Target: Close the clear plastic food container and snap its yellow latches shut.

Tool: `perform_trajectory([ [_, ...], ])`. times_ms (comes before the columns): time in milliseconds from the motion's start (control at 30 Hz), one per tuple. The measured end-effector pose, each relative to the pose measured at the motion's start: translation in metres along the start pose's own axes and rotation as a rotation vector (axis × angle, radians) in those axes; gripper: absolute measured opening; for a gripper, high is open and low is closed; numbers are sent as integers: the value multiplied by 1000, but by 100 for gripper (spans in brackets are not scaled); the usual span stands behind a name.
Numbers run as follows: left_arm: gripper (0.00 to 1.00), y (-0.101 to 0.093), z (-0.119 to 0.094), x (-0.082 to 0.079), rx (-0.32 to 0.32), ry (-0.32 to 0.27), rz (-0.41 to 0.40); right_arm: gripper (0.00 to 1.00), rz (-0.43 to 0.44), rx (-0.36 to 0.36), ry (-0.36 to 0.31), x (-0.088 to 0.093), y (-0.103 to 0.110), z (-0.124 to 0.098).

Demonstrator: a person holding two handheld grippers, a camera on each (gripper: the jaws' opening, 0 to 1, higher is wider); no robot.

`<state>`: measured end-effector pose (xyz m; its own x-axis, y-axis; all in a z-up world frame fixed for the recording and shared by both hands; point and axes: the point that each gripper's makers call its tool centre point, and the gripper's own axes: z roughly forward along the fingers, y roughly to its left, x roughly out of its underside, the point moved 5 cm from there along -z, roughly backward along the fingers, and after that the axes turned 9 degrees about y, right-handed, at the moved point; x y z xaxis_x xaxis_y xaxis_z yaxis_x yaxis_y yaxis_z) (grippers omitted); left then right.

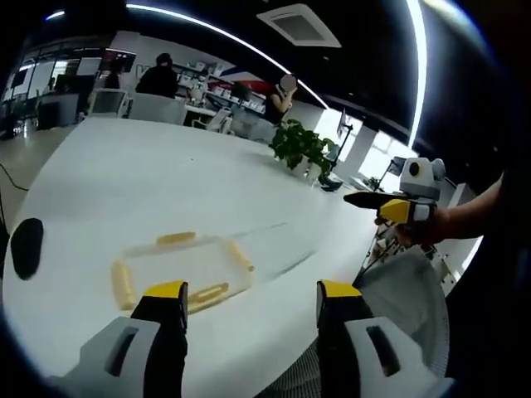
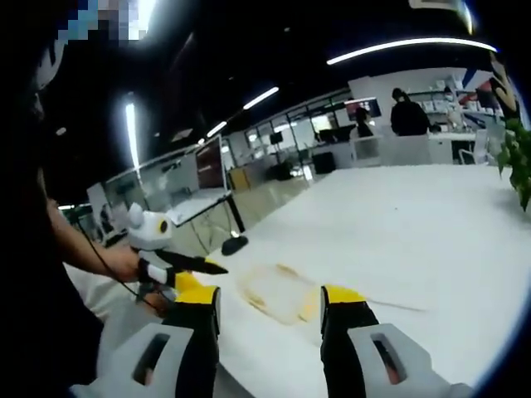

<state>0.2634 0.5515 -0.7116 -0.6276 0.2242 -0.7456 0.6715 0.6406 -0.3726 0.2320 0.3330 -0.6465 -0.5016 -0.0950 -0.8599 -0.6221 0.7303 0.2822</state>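
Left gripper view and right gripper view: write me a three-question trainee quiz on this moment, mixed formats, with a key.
1. True or false: the left gripper is shut on the clear container.
2. Multiple choice: what colour are the latches around the container's edges? A) red B) yellow C) blue
3. Short answer: what does the container rest on, and what green thing stands further back on it in the left gripper view?

Key
1. False. Its jaws stand apart and hold nothing; the container lies beyond them.
2. B.
3. The white table; a potted plant. The right gripper also has its jaws apart, with the container beyond them.
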Motion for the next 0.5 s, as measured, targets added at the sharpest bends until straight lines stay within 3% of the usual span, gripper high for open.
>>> perform_trajectory([
  [233,61,8,-3,1,8,8,13,47,-19,2,16,1,5,16],
  [500,62,31,-8,0,0,28,44,45,-39,11,46,5,6,36],
])
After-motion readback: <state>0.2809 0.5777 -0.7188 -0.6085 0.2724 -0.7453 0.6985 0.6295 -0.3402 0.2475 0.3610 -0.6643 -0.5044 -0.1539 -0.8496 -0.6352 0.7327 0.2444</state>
